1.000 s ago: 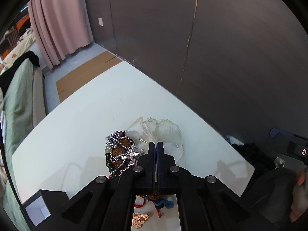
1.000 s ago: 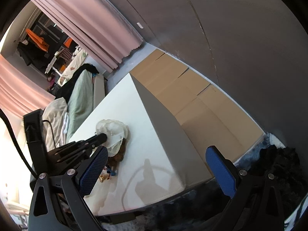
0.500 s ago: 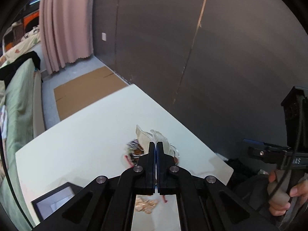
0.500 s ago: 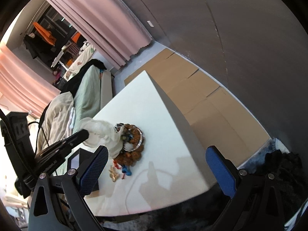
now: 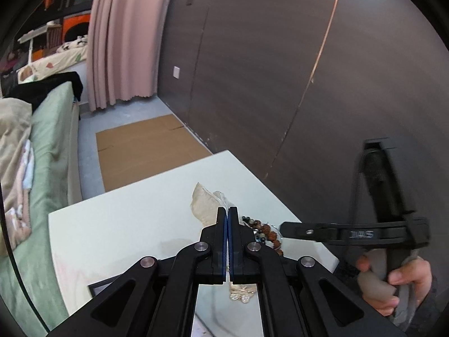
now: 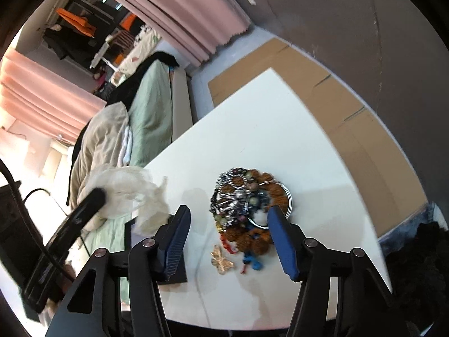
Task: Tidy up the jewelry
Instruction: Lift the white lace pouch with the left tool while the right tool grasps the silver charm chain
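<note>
Left gripper (image 5: 227,213): my jaws are pressed together on a thin, pale plastic bag (image 6: 132,193), which I hold lifted clear of the table.
Right gripper (image 6: 227,241): my blue pads (image 6: 282,245) stand wide apart, gripping nothing, poised above the jewelry pile.
Jewelry pile (image 6: 247,205): it lies near the middle of the white table (image 6: 266,129), a tangle of silver chain, dark beads and brown seed-bead strands, with a silver bangle (image 6: 287,199) at its right edge.
Loose pieces: a gold butterfly brooch (image 6: 221,262) and a small blue-and-red charm (image 6: 252,262) lie just beside the pile, on my side.
Handling: I judge the strands limp and prone to snag (lifting one likely drags its neighbours); the bangle is rigid and probably slick.
Grasp point: the bangle rim or one outlying strand looks safest.
Black tray (image 6: 171,264): partly hidden behind my left pad.
Surface: smooth, matte, hard.
Room: a bed with green bedding (image 6: 151,106), pink curtains (image 5: 123,36), a dark panelled wall, cardboard on the floor (image 5: 146,146).
</note>
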`<action>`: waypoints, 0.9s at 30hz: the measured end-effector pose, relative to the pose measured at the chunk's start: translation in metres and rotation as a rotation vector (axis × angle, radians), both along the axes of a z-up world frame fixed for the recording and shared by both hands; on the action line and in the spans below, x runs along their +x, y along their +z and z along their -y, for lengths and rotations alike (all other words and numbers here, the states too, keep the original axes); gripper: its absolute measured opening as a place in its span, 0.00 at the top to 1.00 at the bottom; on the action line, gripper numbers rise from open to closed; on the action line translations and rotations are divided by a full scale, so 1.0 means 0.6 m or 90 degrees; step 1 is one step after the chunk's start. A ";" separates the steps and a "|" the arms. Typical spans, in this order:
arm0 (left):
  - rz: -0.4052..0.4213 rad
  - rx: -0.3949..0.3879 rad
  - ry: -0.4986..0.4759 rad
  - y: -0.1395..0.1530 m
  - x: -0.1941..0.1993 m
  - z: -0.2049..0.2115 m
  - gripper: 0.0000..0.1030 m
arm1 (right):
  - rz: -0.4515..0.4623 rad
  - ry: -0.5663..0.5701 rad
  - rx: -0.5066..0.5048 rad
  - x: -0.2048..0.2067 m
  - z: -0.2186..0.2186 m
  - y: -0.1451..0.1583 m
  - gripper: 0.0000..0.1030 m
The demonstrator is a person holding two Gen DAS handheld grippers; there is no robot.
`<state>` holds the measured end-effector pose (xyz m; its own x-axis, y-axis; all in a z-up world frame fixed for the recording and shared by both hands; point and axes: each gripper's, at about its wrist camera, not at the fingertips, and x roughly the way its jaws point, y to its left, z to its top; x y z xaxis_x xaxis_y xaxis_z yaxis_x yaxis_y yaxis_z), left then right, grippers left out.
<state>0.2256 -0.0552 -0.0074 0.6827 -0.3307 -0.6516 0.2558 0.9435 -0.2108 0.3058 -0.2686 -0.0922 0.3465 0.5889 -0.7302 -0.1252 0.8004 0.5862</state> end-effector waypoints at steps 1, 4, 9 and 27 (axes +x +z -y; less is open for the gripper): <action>0.002 -0.004 0.003 0.002 0.000 -0.007 1.00 | -0.007 0.002 -0.006 0.004 -0.008 -0.005 0.47; 0.004 -0.012 0.011 0.000 -0.004 -0.026 1.00 | -0.016 0.005 -0.023 0.013 -0.027 -0.016 0.50; 0.001 -0.025 0.023 -0.003 0.000 -0.054 1.00 | -0.044 0.006 -0.013 0.022 -0.045 -0.037 0.59; 0.019 -0.059 0.055 0.024 -0.045 -0.115 1.00 | -0.144 -0.097 0.001 0.050 -0.051 -0.086 0.78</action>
<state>0.1988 0.0139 0.0070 0.7296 -0.3278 -0.6002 0.1815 0.9390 -0.2921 0.3357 -0.2382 -0.1436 0.2587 0.5436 -0.7985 0.1311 0.7992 0.5866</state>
